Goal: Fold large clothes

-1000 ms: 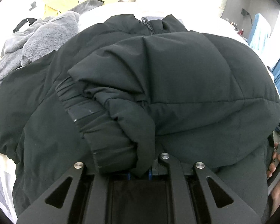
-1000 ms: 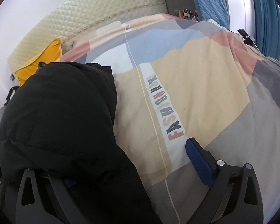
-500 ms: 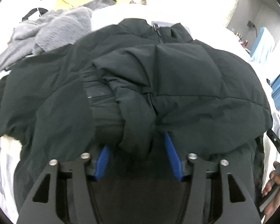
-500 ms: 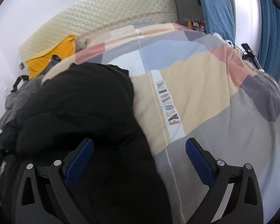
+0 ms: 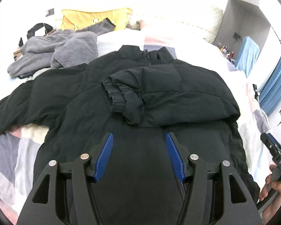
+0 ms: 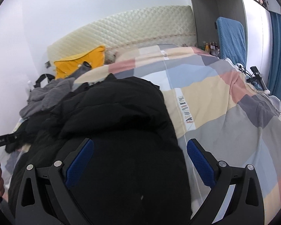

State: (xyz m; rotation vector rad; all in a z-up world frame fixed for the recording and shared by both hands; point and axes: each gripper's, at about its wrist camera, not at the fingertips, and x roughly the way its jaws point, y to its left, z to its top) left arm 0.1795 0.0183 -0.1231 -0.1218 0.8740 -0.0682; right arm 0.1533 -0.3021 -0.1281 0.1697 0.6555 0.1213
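Both claws gape with nothing between the pads — left claw (image 5: 139, 154), right claw (image 6: 140, 162) — over the black jacket (image 5: 159, 97) lying on the bed (image 6: 224, 112). Its hem is cut off below; one sleeve (image 5: 18, 110) trails off-frame.

The left gripper (image 5: 139, 153) fills the lower middle of its own frame, its blue-padded fingers (image 5: 105, 156) spread wide apart with nothing between them. The right gripper (image 6: 140, 161) sits likewise at the bottom of its frame, fingers (image 6: 201, 164) parted and empty. At the lower right edge of the left view, the right hand (image 5: 273, 189) wraps its gripper's handle.
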